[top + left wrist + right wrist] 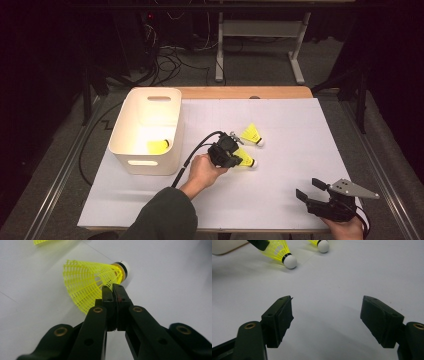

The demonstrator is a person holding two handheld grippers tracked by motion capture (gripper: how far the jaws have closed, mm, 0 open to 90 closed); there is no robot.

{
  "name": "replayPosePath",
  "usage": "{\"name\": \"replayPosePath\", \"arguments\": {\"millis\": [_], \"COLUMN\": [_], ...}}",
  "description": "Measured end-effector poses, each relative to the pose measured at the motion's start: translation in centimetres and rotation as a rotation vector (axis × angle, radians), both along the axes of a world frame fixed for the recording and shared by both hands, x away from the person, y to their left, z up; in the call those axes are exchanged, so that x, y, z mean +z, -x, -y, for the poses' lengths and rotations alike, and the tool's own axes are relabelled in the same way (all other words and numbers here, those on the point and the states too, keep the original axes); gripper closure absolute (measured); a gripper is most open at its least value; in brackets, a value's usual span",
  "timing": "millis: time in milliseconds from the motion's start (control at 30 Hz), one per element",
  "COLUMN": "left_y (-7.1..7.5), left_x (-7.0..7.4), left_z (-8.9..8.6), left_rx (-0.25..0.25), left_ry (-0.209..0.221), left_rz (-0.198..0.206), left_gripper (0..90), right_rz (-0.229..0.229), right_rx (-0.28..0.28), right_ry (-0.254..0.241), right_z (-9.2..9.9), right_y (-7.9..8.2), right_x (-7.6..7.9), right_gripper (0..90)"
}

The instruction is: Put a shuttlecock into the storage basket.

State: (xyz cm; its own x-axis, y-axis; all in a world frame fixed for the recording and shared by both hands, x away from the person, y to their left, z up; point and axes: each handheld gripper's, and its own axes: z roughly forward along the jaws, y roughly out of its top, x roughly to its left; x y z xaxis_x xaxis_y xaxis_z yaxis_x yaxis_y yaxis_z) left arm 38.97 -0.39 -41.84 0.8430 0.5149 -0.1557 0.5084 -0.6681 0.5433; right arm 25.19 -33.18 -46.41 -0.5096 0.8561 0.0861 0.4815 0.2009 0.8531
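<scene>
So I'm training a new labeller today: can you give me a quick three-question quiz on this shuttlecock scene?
1. How many yellow shuttlecocks lie on the white sheet outside the bin?
2. True or false: the right tool has its jaws closed.
3. What does the left tool pinch? A) a cork tip B) a shuttlecock's yellow skirt C) the bin's rim

Key: 1. Two, and a third lies inside the bin. 2. False; they stand wide apart. 3. B.

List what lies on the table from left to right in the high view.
White bin with a yellow shuttlecock in it → left gripper, jaws shut on the skirt of the shuttlecock at its tip → right gripper, jaws open, near the table's front right corner.
</scene>
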Motion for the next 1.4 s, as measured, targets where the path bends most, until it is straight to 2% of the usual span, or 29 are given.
{"name": "replayPosePath", "arguments": {"millis": [600, 1400], "left_y": [0.6, 0.8], "left_x": [1.0, 2.3], "left_z": [-0.6, -1.8], "left_rx": [-0.007, 0.019], "left_ry": [-0.005, -0.016], "left_rz": [0.013, 0.022], "left_gripper": [89.2, 89.2], "right_rz": [0.0, 0.005], "right_rx": [0.001, 0.003], "right_ry": [0.0, 0.005], "right_z": [0.0, 0.0], "right_y": [0.0, 0.0], "right_x": [0.0, 0.0], "right_gripper": [26.3, 26.6]}}
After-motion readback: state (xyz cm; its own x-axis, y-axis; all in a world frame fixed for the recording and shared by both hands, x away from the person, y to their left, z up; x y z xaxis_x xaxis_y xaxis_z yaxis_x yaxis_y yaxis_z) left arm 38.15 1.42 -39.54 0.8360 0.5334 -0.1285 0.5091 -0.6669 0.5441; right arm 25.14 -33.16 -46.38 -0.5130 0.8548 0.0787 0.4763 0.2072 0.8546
